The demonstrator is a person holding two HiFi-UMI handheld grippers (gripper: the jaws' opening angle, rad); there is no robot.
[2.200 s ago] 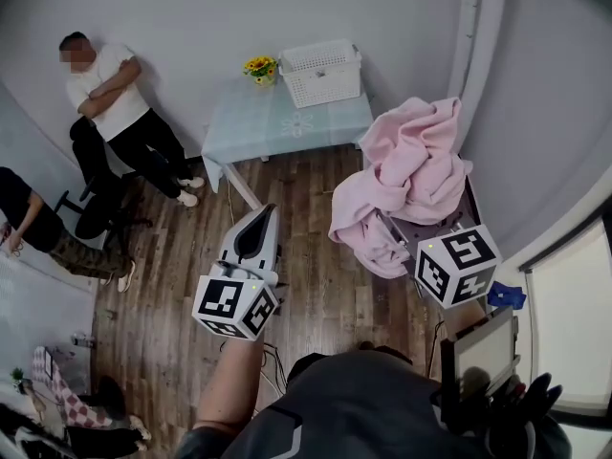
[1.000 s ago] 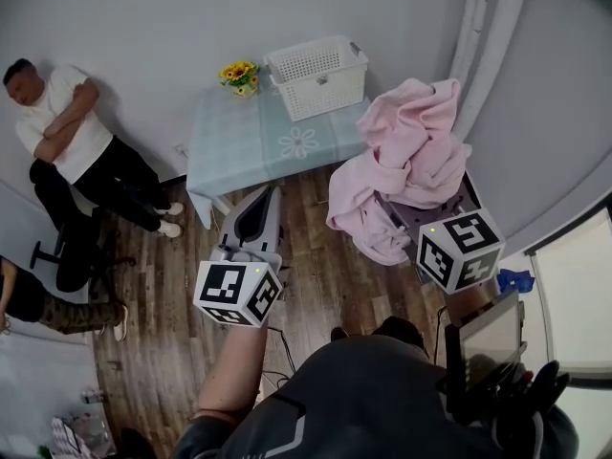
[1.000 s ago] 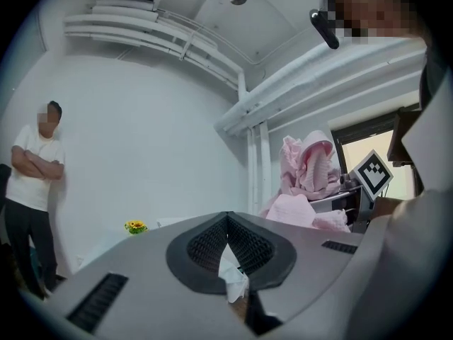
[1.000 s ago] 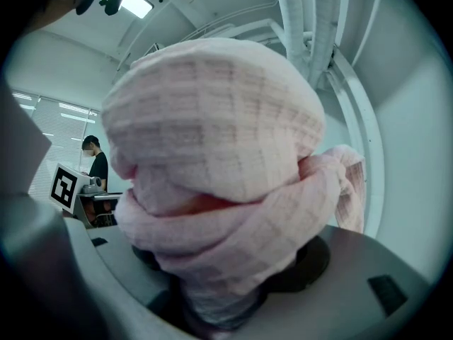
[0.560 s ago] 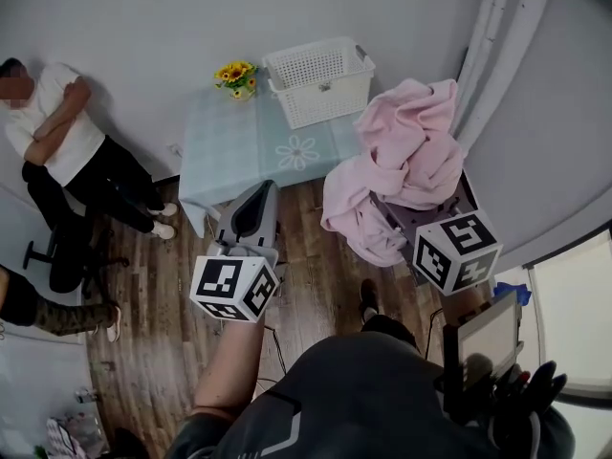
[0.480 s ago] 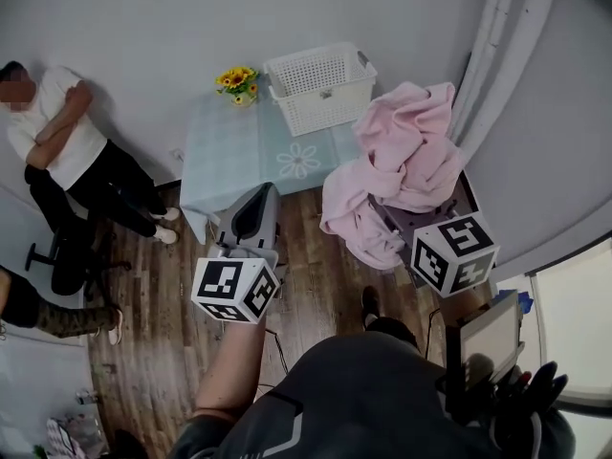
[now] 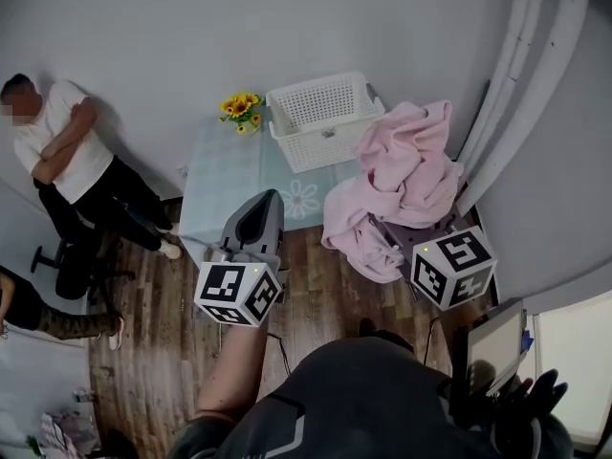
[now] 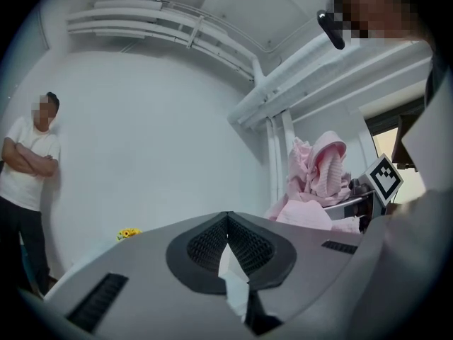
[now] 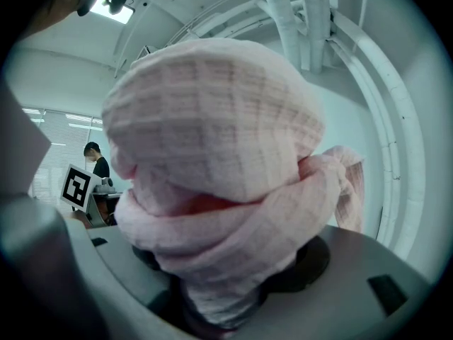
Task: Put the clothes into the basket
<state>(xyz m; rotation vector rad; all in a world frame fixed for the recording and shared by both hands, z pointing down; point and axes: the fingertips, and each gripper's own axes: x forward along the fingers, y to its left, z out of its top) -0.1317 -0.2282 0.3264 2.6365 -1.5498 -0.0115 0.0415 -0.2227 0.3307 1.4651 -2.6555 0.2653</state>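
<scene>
Head view: basket (image 7: 320, 118) on table (image 7: 225, 175) had come closer; pink garment (image 7: 402, 170) hung just beside it, not yet in
Left gripper view: left gripper (image 8: 228, 257) jaws pressed together, empty
Right gripper view: right gripper (image 9: 219, 296) pinched pink garment; drop likely next

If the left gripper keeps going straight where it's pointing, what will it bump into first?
Probably the white wall, passing just above the table. Depth is hard to judge, though.

Small table (image 7: 225, 175) with a pale blue cloth sits right up against a plain grey wall (image 7: 191, 36). Dark wood-plank floor (image 7: 153, 295) in front of it, white pipes (image 7: 516, 65) off to its right, yellow flowers (image 7: 241, 108) on its back edge.
</scene>
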